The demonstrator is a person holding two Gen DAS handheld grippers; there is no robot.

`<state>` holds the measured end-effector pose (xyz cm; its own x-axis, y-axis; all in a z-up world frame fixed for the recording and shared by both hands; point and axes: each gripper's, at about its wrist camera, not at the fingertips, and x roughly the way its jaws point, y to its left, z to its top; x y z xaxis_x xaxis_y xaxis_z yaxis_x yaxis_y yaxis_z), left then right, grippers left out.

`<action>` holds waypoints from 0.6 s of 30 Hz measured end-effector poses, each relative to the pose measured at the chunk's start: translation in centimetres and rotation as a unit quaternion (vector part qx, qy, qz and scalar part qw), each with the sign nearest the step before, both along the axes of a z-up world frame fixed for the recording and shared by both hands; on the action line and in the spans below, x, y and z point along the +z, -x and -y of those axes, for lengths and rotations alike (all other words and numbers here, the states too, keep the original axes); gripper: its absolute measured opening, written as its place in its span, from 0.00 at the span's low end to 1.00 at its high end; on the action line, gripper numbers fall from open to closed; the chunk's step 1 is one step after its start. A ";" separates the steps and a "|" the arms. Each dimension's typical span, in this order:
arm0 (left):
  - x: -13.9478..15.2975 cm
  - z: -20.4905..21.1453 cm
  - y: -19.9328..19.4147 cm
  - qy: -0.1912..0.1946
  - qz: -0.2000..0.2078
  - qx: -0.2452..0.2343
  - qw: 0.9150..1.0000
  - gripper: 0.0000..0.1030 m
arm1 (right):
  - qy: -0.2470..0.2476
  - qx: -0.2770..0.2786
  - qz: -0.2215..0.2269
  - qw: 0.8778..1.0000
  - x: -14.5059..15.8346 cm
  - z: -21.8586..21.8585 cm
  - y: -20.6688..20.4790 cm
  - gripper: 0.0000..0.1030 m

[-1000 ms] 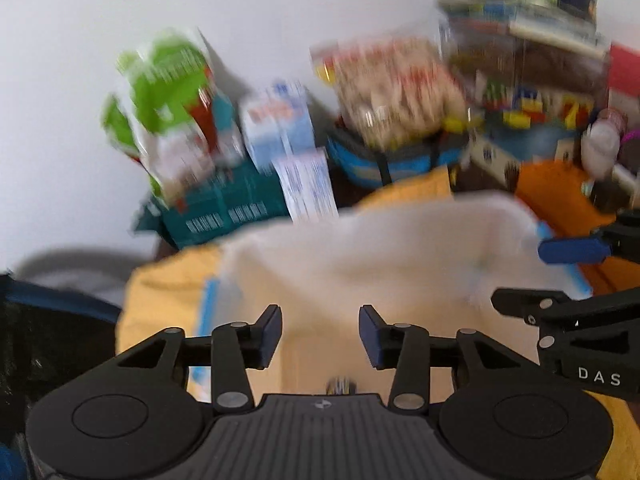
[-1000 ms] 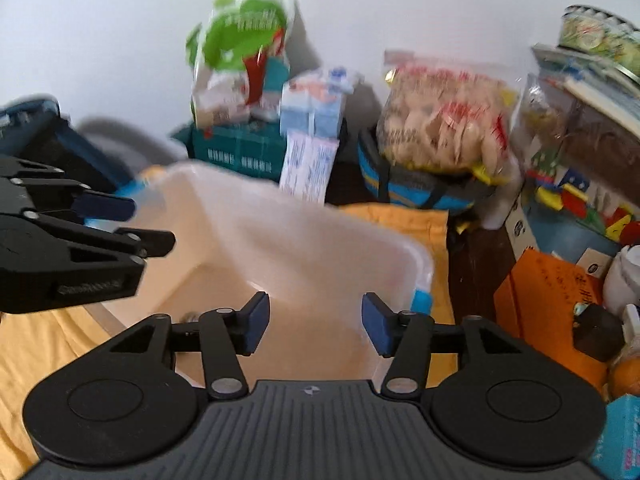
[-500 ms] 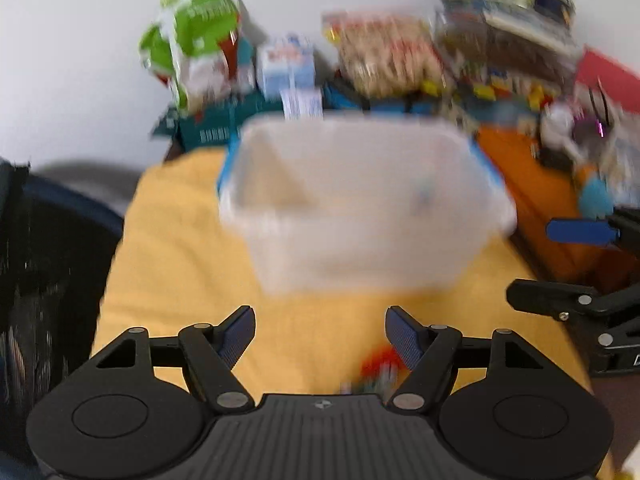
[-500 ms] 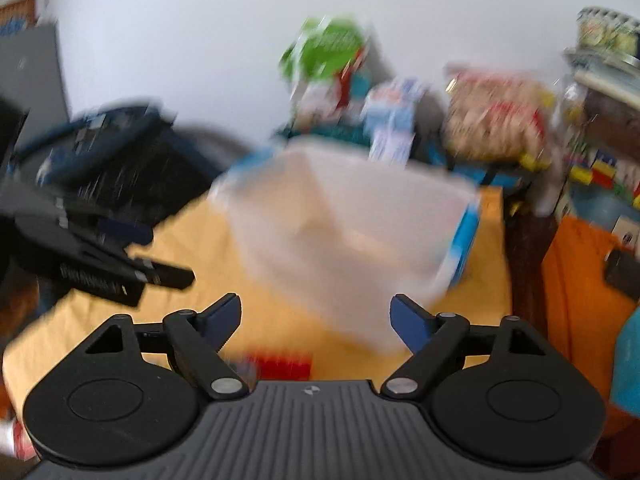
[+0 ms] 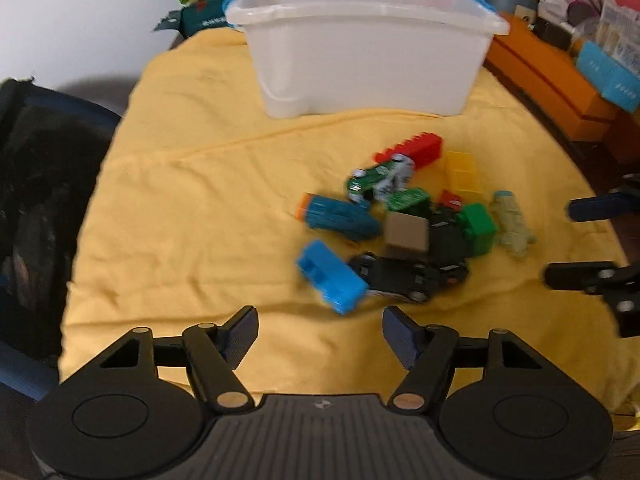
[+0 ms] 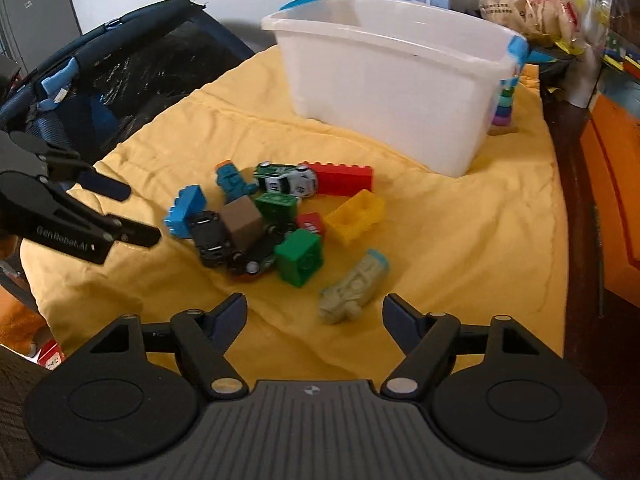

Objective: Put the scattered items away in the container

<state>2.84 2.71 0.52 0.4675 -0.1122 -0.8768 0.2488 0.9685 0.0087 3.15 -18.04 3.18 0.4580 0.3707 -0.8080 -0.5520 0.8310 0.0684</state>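
A white plastic bin stands at the far end of the yellow cloth; it also shows in the right wrist view. A heap of toys lies in front of it: a red brick, a yellow brick, a green block, a blue brick, a brown cube, toy cars and a pale green figure. My left gripper is open and empty just short of the blue brick. My right gripper is open and empty, close to the pale figure.
A black and blue bag lies left of the cloth. Snack bags and boxes crowd behind the bin. Orange boxes stand to the right. A small stack of coloured rings sits beside the bin's right corner.
Both grippers pulled back from over the bin, tilted down toward the toy heap, and their jaws opened wider.
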 end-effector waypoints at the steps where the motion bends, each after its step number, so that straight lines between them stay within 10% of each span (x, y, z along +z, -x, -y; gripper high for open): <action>1: -0.2 0.2 0.2 0.003 -0.002 -0.006 1.000 0.62 | 0.001 0.002 -0.002 1.000 0.0 -0.2 0.1 0.67; 9: -0.2 1.5 1.2 0.004 0.009 -0.060 0.998 0.29 | 0.023 0.038 -0.001 0.999 -0.5 -2.6 0.5 0.26; 18: -0.3 3.5 2.0 0.006 0.020 -0.174 0.984 0.31 | -0.010 0.035 -0.053 0.998 -2.8 -4.9 -1.6 0.31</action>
